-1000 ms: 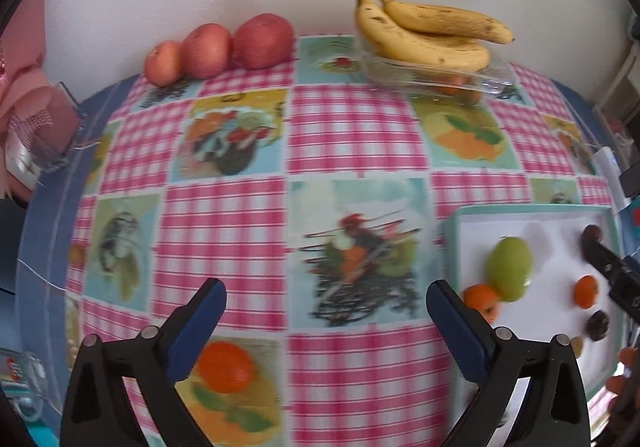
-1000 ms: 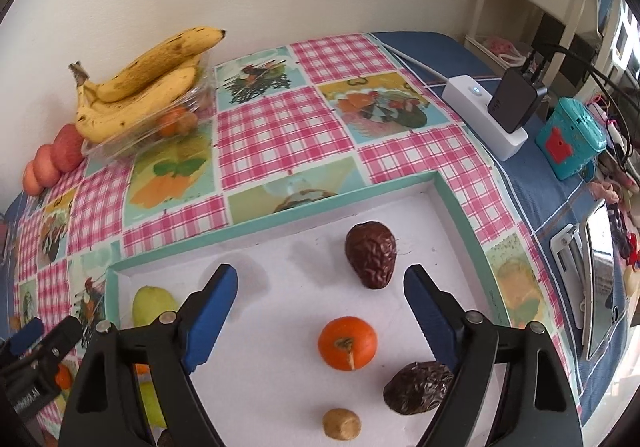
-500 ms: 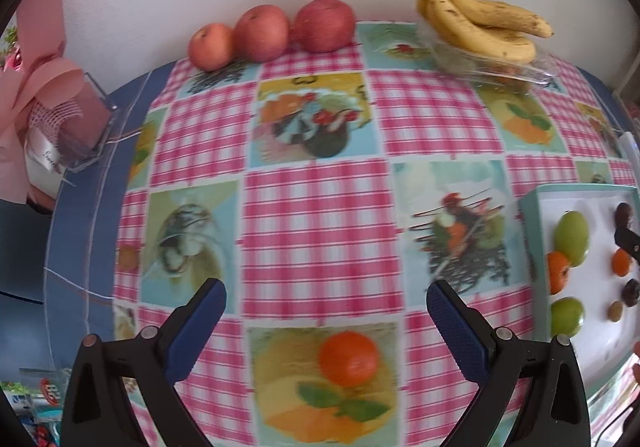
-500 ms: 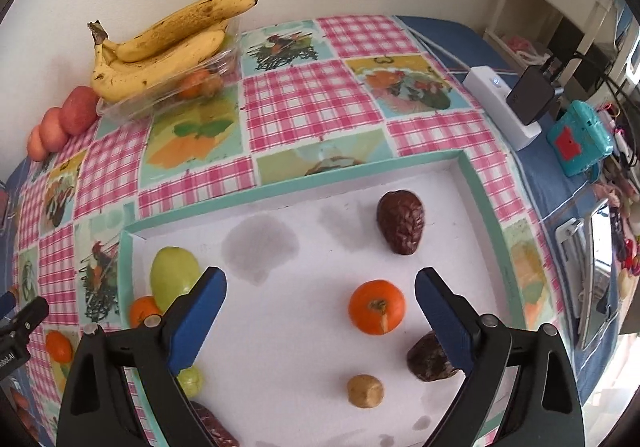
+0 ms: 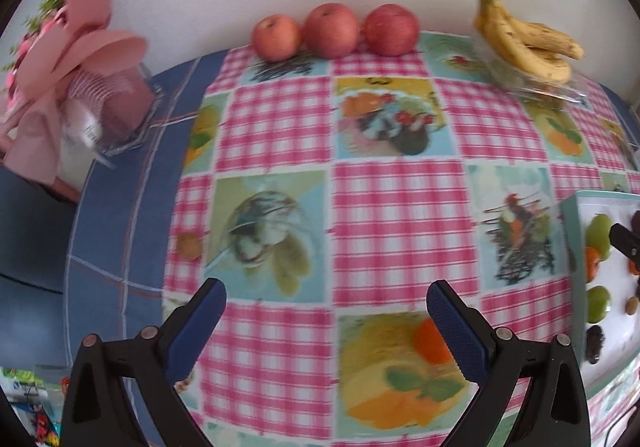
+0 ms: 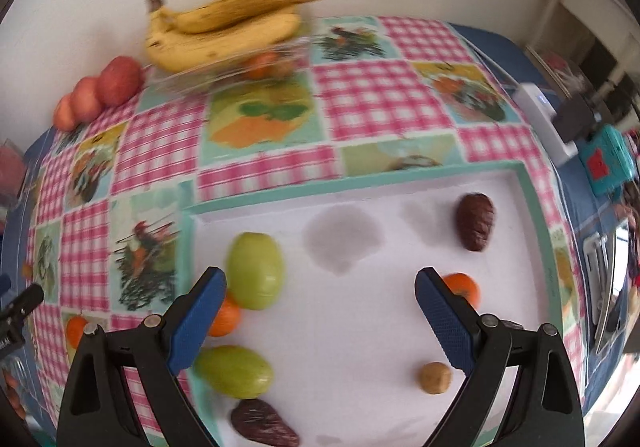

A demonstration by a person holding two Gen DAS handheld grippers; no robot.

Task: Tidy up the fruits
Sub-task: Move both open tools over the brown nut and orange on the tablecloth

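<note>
My left gripper is open and empty above the checked tablecloth. A small orange fruit lies on the cloth by its right finger, and a small brown fruit lies near the cloth's left edge. My right gripper is open and empty over the white tray. The tray holds two green fruits, two small oranges, dark wrinkled fruits and a small brown fruit. The tray also shows at the right edge of the left wrist view.
Three red apples sit by the back wall. Bananas lie on a clear box with small oranges inside. A pink bow and gift box stand at the left. A white power strip and teal item lie at the right.
My left gripper has swung left across the cloth, so the tray has slid to the view's right edge. My right gripper has shifted left and back over the tray. Both stay open.
</note>
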